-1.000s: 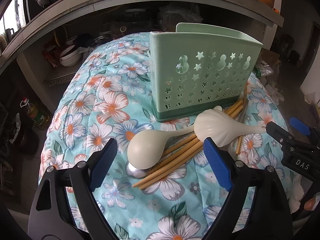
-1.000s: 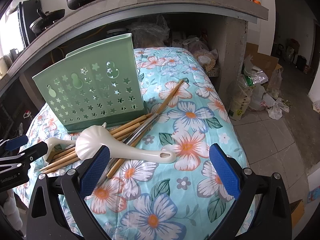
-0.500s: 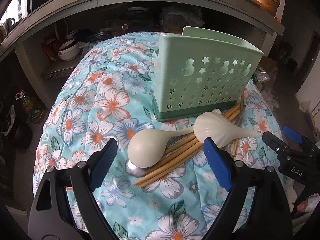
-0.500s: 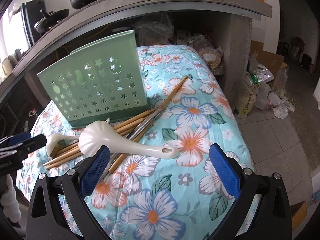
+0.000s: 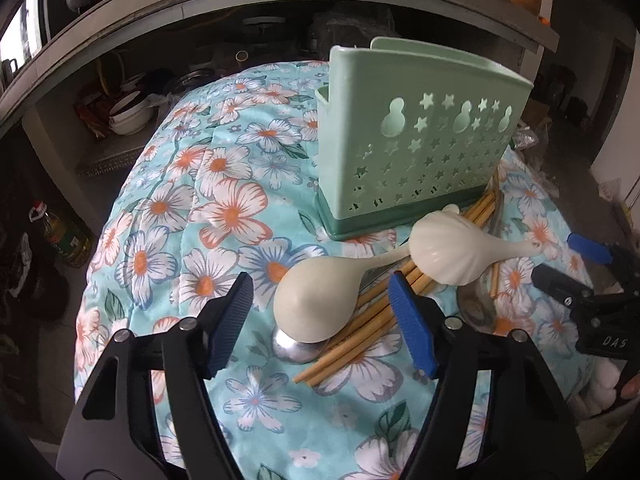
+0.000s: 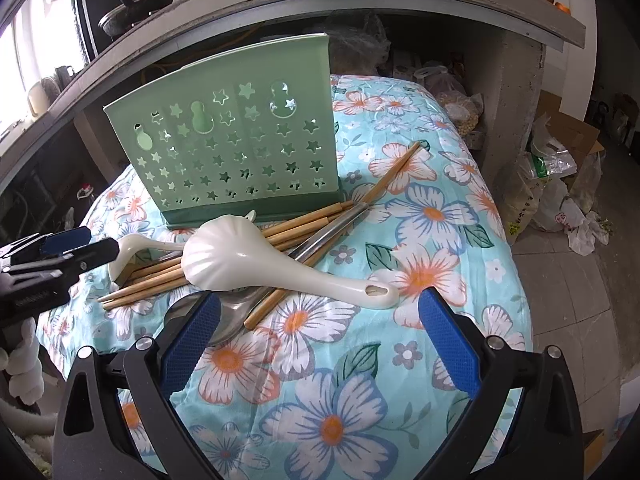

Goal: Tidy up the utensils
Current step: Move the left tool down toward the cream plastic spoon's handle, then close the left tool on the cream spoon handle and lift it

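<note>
While both grippers hover low over the flowered turquoise quilted cloth, the utensils lie heaped in front of the pale green perforated plastic holder.

The left gripper, its jaws just narrowed yet clamping nothing, brackets the smooth bowl of a cream plastic spoon lying across bamboo chopsticks and a steel spoon. The right gripper stands spread wide and empty before a glossy scallop-shaped cream ladle. The holder stands upright, star-punched. Bare cloth lies open to the right, up to the table's rounded edge.
</note>
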Demonstrator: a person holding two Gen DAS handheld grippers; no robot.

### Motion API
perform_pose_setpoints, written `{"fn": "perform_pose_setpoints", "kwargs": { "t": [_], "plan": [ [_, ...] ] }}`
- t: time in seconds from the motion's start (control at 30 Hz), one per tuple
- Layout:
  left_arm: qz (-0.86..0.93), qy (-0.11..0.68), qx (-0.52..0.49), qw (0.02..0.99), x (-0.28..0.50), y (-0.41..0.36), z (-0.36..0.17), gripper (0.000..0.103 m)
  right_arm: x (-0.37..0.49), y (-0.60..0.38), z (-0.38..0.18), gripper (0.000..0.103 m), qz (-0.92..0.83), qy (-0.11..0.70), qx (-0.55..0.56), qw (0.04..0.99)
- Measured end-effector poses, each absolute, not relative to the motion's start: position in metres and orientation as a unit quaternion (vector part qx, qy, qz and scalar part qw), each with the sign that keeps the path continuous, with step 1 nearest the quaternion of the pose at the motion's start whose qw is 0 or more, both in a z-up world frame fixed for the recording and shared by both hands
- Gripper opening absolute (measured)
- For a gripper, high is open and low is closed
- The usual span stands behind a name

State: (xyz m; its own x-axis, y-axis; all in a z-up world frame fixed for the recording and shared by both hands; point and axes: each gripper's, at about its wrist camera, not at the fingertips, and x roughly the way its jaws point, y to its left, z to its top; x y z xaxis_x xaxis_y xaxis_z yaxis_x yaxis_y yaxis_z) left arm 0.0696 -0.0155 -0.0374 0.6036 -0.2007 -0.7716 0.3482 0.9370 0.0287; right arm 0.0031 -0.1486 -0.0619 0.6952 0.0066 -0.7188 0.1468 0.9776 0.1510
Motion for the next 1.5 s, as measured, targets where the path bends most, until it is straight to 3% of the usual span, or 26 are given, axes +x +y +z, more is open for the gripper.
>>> {"fn": "perform_pose_setpoints", "kwargs": {
  "t": [0.17, 0.27, 0.37, 0.63, 1.07, 1.5],
  "plan": [
    [-0.149, 0.419, 0.199, 0.873, 0.068, -0.033, -0.057, 0.058, 0.009, -0.148, -0.065, 0.097, -0.038, 0.398, 0.097, 0.911],
    [-0.147, 0.415, 0.232, 0.867, 0.068, -0.038, -0.065, 0.048, 0.012, -0.147, -0.066, 0.097, -0.041, 0.400, 0.095, 0.911],
    [-0.152, 0.411, 0.236, 0.868, 0.070, -0.036, -0.063, 0.037, 0.014, -0.148, -0.067, 0.097, -0.044, 0.402, 0.095, 0.909],
    [-0.154, 0.395, 0.203, 0.883, 0.083, -0.023, -0.046, 0.019, 0.019, -0.149, -0.070, 0.097, -0.048, 0.408, 0.096, 0.907],
    [-0.166, 0.426, 0.107, 0.883, 0.115, 0.009, -0.072, 0.017, 0.021, -0.150, -0.071, 0.097, -0.058, 0.411, 0.100, 0.904],
    [-0.194, 0.396, 0.044, 0.896, 0.110, 0.021, -0.056, 0.005, 0.020, -0.151, -0.073, 0.097, -0.058, 0.411, 0.107, 0.903]
  ]
}}
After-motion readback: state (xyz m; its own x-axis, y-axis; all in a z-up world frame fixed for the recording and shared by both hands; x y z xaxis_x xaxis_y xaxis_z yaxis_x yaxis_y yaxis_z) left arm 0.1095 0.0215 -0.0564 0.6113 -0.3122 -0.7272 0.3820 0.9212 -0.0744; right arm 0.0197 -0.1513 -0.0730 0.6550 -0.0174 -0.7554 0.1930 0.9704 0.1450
